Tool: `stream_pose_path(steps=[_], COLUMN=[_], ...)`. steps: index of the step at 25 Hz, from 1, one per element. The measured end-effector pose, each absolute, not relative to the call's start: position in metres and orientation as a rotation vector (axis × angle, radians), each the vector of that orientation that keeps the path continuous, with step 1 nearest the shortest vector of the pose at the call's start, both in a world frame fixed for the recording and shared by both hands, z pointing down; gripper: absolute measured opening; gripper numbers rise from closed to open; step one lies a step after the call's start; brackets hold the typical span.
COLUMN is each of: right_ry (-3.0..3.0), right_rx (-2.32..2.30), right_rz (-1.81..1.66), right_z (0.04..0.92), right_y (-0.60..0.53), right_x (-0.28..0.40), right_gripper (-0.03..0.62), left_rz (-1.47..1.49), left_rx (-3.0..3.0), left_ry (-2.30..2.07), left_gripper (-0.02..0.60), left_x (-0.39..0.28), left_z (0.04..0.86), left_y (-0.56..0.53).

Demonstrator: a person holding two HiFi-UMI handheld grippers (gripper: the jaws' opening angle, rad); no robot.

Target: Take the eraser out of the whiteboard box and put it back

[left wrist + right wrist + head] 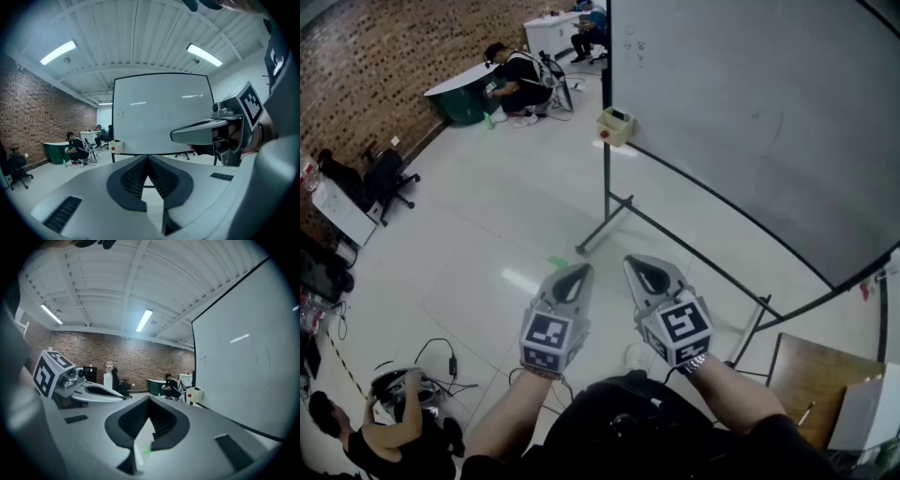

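Note:
A cream whiteboard box with a red dot hangs at the left end of the big whiteboard, far ahead of me across the floor. The eraser cannot be made out from here. My left gripper and right gripper are held side by side in front of my body, both shut and empty. In the left gripper view the shut jaws aim at the whiteboard, with the box at its lower left. In the right gripper view the box sits just right of the closed tips.
The whiteboard's metal stand legs reach onto the floor ahead. A person crouches by a green tub at the back, and another person sits low at the left beside cables. An office chair is at the left, a wooden desk at the right.

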State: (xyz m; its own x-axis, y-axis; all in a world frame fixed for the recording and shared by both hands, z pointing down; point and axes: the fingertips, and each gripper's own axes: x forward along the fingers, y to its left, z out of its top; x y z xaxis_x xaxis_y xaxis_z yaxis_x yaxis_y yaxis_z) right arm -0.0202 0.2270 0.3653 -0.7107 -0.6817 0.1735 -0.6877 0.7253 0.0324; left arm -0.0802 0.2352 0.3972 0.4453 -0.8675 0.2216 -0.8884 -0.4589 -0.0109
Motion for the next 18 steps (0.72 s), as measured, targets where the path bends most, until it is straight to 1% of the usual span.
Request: stream_pose_path(steps=[18], right_ry=[-2.780], right_rx=[1.035], right_rz=[0.101], right_z=[0.376], right_y=[0.099], right_x=[0.015], right_gripper=[0.012], left_rz=[0.340], left_rx=[2.521], left_ry=[-1.619], left_gripper=[0.000], left_x=[-0.043], left_z=[0.406], left_y=[0.109])
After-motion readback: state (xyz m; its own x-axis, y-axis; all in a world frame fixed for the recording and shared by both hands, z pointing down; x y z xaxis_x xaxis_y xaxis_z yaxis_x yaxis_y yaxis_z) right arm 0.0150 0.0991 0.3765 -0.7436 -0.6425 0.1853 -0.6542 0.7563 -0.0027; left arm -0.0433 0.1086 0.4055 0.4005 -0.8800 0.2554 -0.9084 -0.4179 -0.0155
